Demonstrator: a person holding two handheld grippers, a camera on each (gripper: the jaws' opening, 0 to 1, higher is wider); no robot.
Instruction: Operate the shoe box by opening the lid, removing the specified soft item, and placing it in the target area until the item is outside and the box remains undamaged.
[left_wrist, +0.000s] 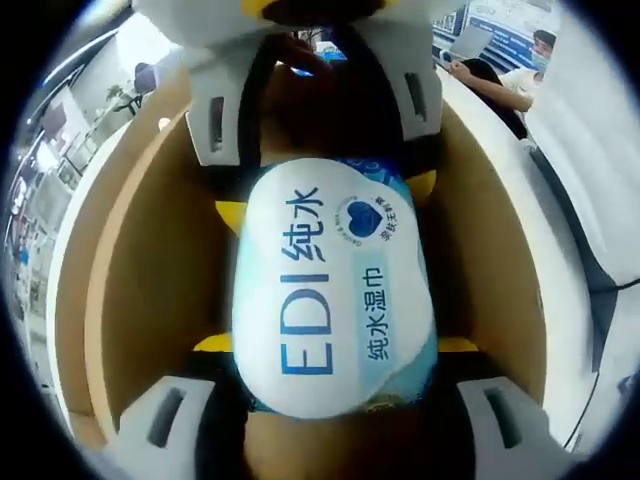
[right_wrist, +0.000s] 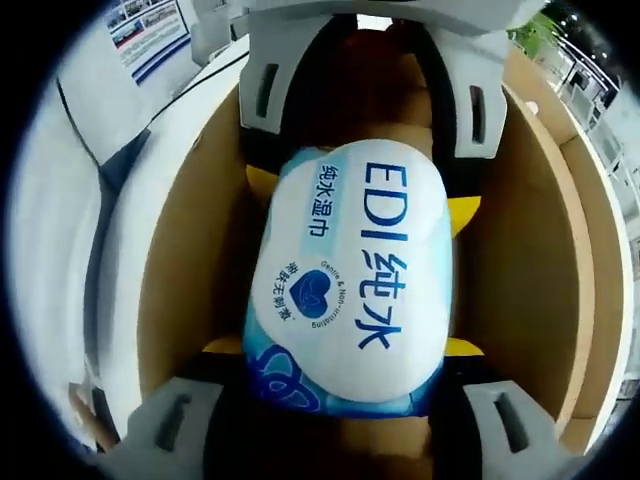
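Left gripper view, nearest us: our left gripper (left_wrist: 335, 405) rises from the bottom edge, its grey jaws either side of the near end of the soft white-and-blue wet-wipe pack printed "EDI" (left_wrist: 335, 290), yellow pads touching its sides, so we read it as closed on the pack.
Left gripper view, far end: our right gripper (left_wrist: 330, 150) comes in from the top, its jaws pressed to the pack's other end.
Left gripper view, surroundings: the pack sits over the open brown cardboard shoe box (left_wrist: 150, 300), between its side walls; we cannot tell whether it rests on the floor or is lifted. A person sits at a table in the far background.
Right gripper view, nearest us: the right gripper (right_wrist: 340, 410) clamps the pack (right_wrist: 350, 280) at the heart-logo end.
Right gripper view, far end: the left gripper (right_wrist: 365, 150) holds the "EDI" end.
Right gripper view, box: the shoe box (right_wrist: 200, 270) walls frame the pack.
Handling: we judge the pack light, squashy and slick-filmed; a firm squeeze at both ends suits it, lifting level and clear of the thin cardboard walls.
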